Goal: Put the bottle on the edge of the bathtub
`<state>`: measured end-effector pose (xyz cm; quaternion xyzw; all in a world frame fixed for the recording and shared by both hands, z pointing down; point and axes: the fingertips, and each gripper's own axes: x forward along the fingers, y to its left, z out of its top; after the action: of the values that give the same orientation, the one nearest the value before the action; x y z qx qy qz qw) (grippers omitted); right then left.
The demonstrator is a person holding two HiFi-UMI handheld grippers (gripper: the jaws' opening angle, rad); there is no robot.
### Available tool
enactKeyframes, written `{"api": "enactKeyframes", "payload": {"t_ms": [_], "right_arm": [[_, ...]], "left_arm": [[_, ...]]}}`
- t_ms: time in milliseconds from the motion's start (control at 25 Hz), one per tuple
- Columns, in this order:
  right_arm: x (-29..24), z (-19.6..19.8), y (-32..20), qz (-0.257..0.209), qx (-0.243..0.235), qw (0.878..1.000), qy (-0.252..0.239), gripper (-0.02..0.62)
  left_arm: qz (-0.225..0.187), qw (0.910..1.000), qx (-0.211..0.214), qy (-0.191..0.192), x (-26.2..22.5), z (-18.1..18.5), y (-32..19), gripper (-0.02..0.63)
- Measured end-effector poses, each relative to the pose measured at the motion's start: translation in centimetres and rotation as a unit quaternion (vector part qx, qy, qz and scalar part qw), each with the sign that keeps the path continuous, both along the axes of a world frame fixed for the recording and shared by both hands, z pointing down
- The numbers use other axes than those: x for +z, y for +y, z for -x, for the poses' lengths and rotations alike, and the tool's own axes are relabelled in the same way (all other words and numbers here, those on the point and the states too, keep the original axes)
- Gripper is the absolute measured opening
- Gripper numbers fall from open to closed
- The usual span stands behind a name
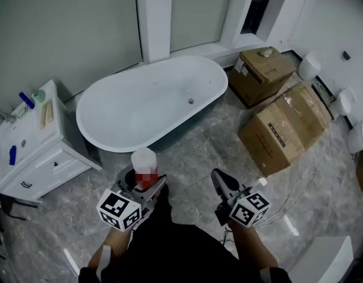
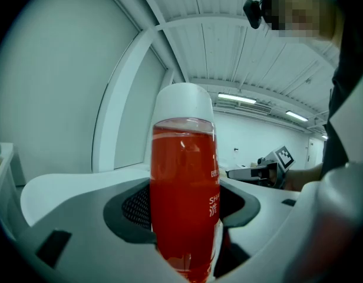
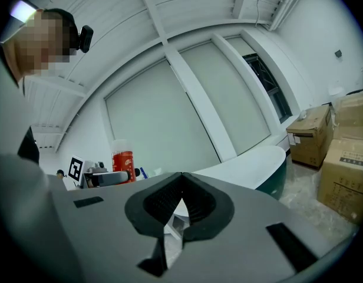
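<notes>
A clear bottle (image 1: 144, 167) of red liquid with a white cap stands upright between the jaws of my left gripper (image 1: 147, 184), which is shut on it. In the left gripper view the bottle (image 2: 184, 199) fills the middle, with the dark pads pressed on both sides. The white oval bathtub (image 1: 220, 75) lies ahead on the floor, its near rim a short way beyond the bottle. My right gripper (image 1: 218, 181) hangs to the right of the bottle, shut and holding nothing. The right gripper view shows the bottle (image 3: 122, 161) to its left and the bathtub (image 3: 252, 164) ahead.
A white vanity cabinet (image 1: 40, 152) with small items on top stands left of the tub. Two cardboard boxes (image 1: 287, 128) (image 1: 261, 72) sit on the marble floor to the right, with a thin cable beside them. White fixtures (image 1: 346, 102) line the right wall.
</notes>
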<state>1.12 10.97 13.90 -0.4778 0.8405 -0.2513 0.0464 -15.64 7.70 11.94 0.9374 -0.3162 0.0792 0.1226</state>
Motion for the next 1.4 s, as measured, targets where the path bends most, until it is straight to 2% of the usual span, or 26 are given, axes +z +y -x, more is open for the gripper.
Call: {"api": "enactKeyframes", "payload": {"t_ms": [280, 440, 560, 720, 920, 1200, 1400], "right_arm": [[-1.4, -1.8, -11.3, 0.009, 0.056, 0.998, 0.024, 0.028], [-2.1, -0.4, -16.4, 0.004, 0.047, 0.999, 0.013, 0.028], [-1.2, 0.1, -18.8, 0.012, 0.025, 0.999, 0.016, 0.028], [-0.7, -0.9, -20.8, 0.013, -0.002, 0.999, 0.047, 0.028], [0.3, -4.5, -22.5, 0.017, -0.052, 0.998, 0.035, 0.028], [2.3, -11.4, -22.5, 0.027, -0.133, 0.99, 0.027, 0.028], [3.0, -12.4, -22.9, 0.037, -0.167, 0.985, 0.022, 0.028]], "left_arm": [[-0.009, 0.9984, 0.056, 0.005, -0.4, -1.8, -11.4, 0.293], [-0.013, 0.9964, 0.083, 0.01, -0.9, -2.6, -16.3, 0.293], [-0.012, 0.9966, 0.081, 0.005, -0.6, -3.4, -19.1, 0.293], [0.005, 0.9981, 0.061, 0.01, 0.2, -5.0, -21.3, 0.293], [0.018, 0.9997, 0.013, -0.001, 1.0, -8.8, -22.9, 0.293], [0.026, 0.9968, -0.075, 0.015, 0.8, -14.7, -20.6, 0.293], [0.035, 0.9924, -0.115, 0.024, 0.9, -16.3, -19.3, 0.293]]}}
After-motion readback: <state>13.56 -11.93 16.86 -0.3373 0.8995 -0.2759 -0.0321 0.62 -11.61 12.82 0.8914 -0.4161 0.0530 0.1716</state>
